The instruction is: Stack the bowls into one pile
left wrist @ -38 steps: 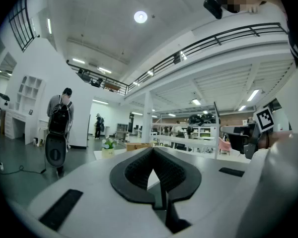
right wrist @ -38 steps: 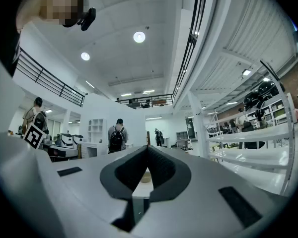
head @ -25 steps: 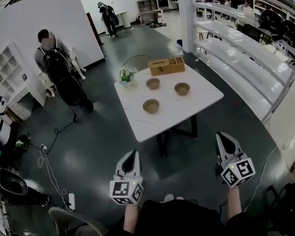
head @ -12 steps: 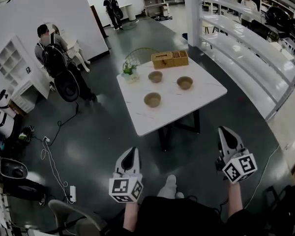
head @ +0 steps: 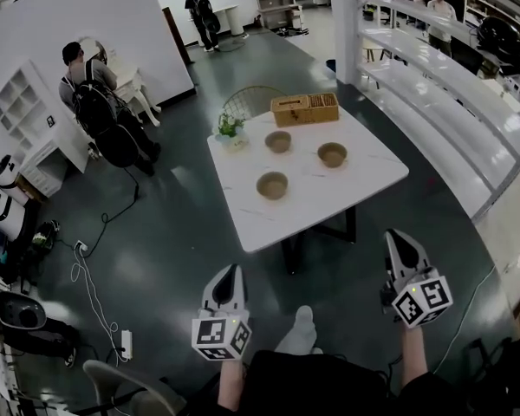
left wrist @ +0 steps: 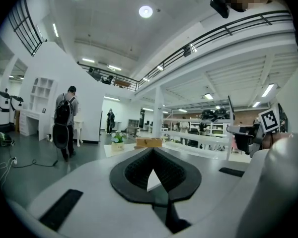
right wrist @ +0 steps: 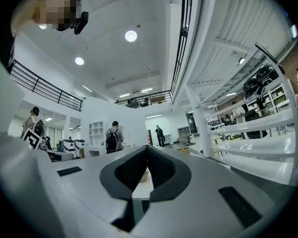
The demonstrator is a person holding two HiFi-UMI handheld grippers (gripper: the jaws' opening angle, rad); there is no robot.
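Left gripper jaws together, empty, right gripper likewise, both pointing forward, side by side

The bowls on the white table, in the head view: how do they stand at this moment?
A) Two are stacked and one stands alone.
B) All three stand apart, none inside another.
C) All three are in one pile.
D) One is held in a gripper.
B: the far bowl, the right bowl and the near bowl each sit alone on the table, with bare tabletop between them.
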